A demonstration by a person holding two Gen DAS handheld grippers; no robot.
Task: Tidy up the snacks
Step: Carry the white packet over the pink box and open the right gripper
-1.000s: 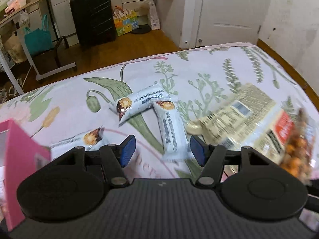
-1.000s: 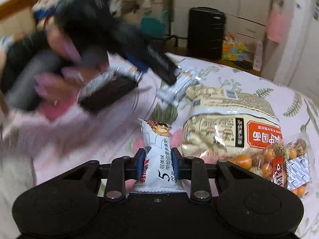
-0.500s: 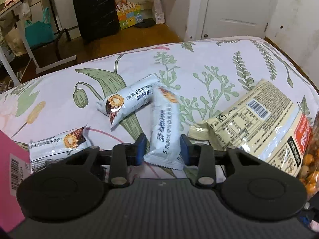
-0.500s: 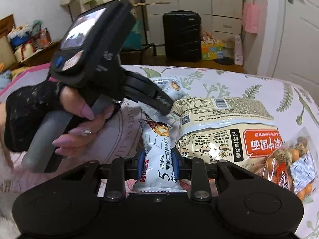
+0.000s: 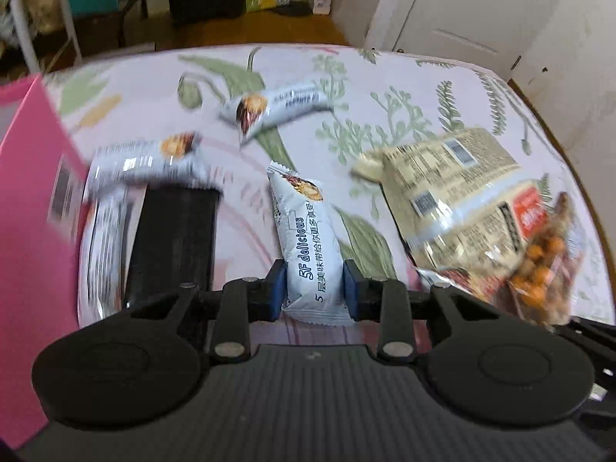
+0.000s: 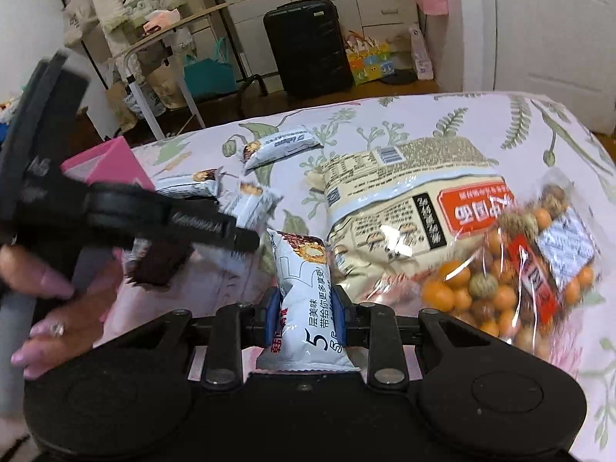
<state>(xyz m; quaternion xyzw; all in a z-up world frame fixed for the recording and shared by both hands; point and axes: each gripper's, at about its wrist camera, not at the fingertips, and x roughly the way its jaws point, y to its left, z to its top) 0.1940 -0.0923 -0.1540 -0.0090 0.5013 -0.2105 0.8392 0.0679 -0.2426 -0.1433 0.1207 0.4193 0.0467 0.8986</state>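
Observation:
On the floral bedspread [image 5: 385,88] lie several white snack bars. My left gripper [image 5: 313,288] has its jaws closing, with the blue pads pressed on one white bar [image 5: 304,227] that is lifted off the bed. Two more bars [image 5: 285,106] [image 5: 146,158] lie beyond it. A black tray [image 5: 173,238] and a pink box [image 5: 27,192] sit to the left. My right gripper [image 6: 304,315] is shut on another white bar [image 6: 304,277]. In the right wrist view, a hand [image 6: 46,296] holds the left tool at the left.
A big beige snack bag [image 6: 404,200] and a clear bag of coated nuts [image 6: 519,269] lie to the right on the bed. Past the bed's far edge are wooden floor, a black suitcase [image 6: 308,46], a teal bag [image 6: 208,73] and a white door [image 5: 462,11].
My left gripper went from open to closed on the bar that lay on the bed, then carried it left toward the black tray. My right gripper kept its bar and rolled a little.

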